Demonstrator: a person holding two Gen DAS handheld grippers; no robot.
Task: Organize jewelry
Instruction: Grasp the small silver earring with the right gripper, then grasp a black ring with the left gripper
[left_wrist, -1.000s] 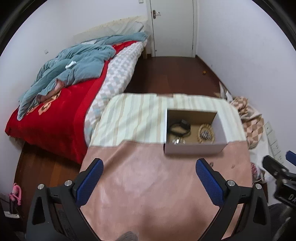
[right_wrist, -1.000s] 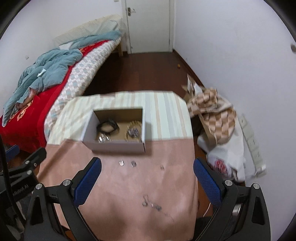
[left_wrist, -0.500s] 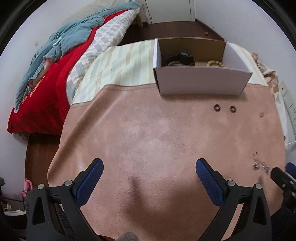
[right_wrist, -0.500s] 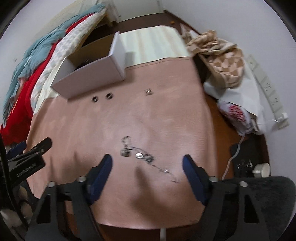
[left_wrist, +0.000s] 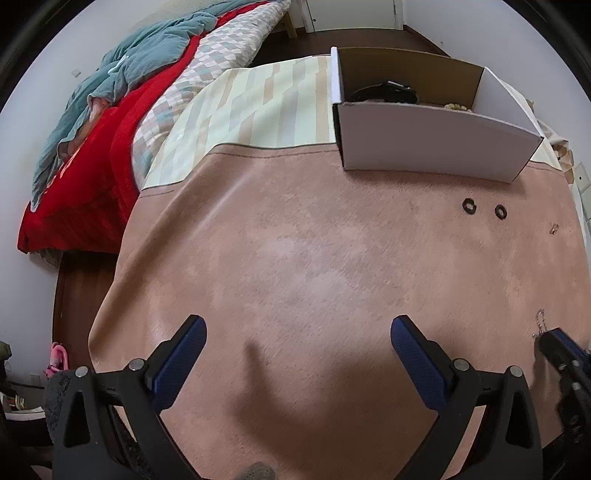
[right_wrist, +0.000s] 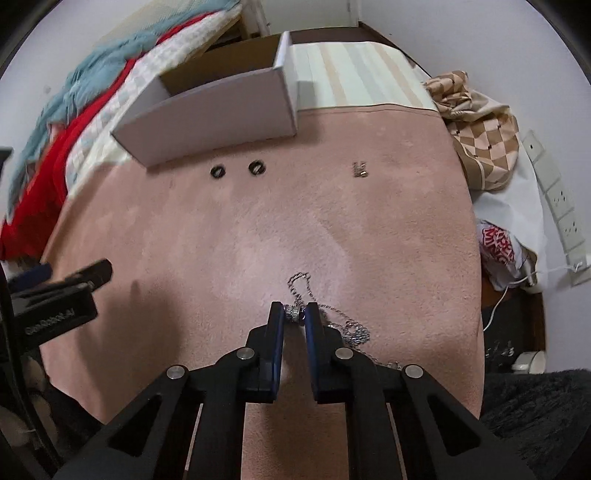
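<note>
A silver chain necklace (right_wrist: 343, 321) lies on the pink cloth near the table's front. My right gripper (right_wrist: 294, 313) is shut on the necklace's small silver bead, low on the cloth. Two dark rings (right_wrist: 236, 170) and a small silver earring (right_wrist: 360, 170) lie in front of the open white box (right_wrist: 214, 110). In the left wrist view the box (left_wrist: 432, 144) holds a black band (left_wrist: 388, 90) and a beaded piece (left_wrist: 458, 107); the rings (left_wrist: 484, 208) lie before it. My left gripper (left_wrist: 297, 341) is open and empty over bare cloth, left of the right gripper (left_wrist: 561, 350).
The table (left_wrist: 295, 258) has a striped cloth at its far end. A bed with a red blanket (left_wrist: 92, 166) stands to the left. A checked cloth and bags (right_wrist: 484, 147) lie on the floor to the right, by a power strip (right_wrist: 557, 206).
Both grippers have dropped lower and closer to the table. My right gripper has moved onto the necklace and closed from wide open onto its bead. The left gripper stays open.
</note>
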